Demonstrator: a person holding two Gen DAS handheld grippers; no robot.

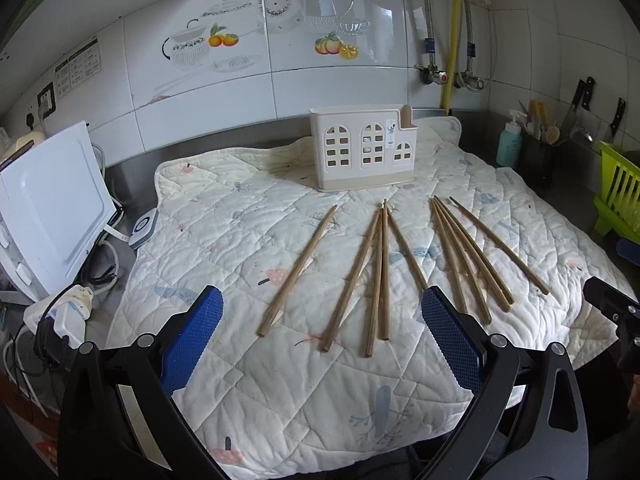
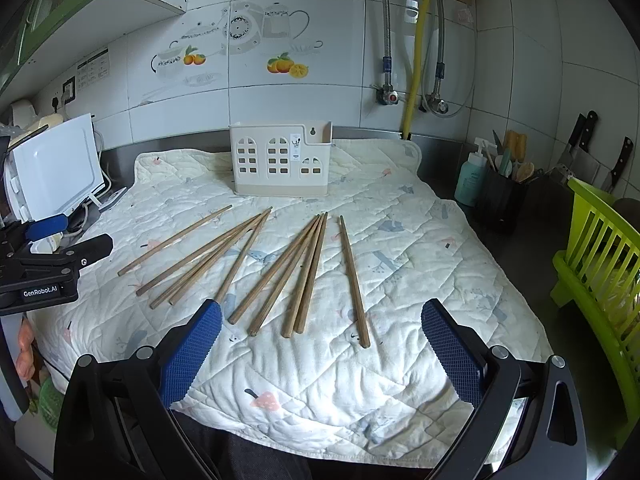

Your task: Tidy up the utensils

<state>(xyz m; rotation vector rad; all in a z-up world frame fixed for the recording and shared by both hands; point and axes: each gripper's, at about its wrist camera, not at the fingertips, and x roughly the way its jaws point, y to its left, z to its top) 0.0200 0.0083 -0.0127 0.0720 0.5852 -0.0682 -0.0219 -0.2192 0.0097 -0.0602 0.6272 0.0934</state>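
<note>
Several wooden chopsticks [image 1: 380, 276] lie fanned out on a quilted cream mat [image 1: 280, 380]; they also show in the right wrist view [image 2: 308, 272]. A cream plastic utensil holder [image 1: 362, 148] with window cut-outs stands upright at the mat's far side, also in the right wrist view [image 2: 280, 160]. My left gripper [image 1: 322, 344] is open and empty, hovering over the mat's near edge before the chopsticks' near ends. My right gripper [image 2: 320, 348] is open and empty, likewise at the near edge. The left gripper shows at the left of the right wrist view [image 2: 52, 264].
A white appliance [image 1: 52, 204] and cables stand left of the mat. A black utensil pot [image 2: 502, 196], a teal bottle [image 2: 472, 178], knives on the wall [image 2: 580, 144] and a green dish rack [image 2: 600, 264] are on the right. A tiled wall is behind.
</note>
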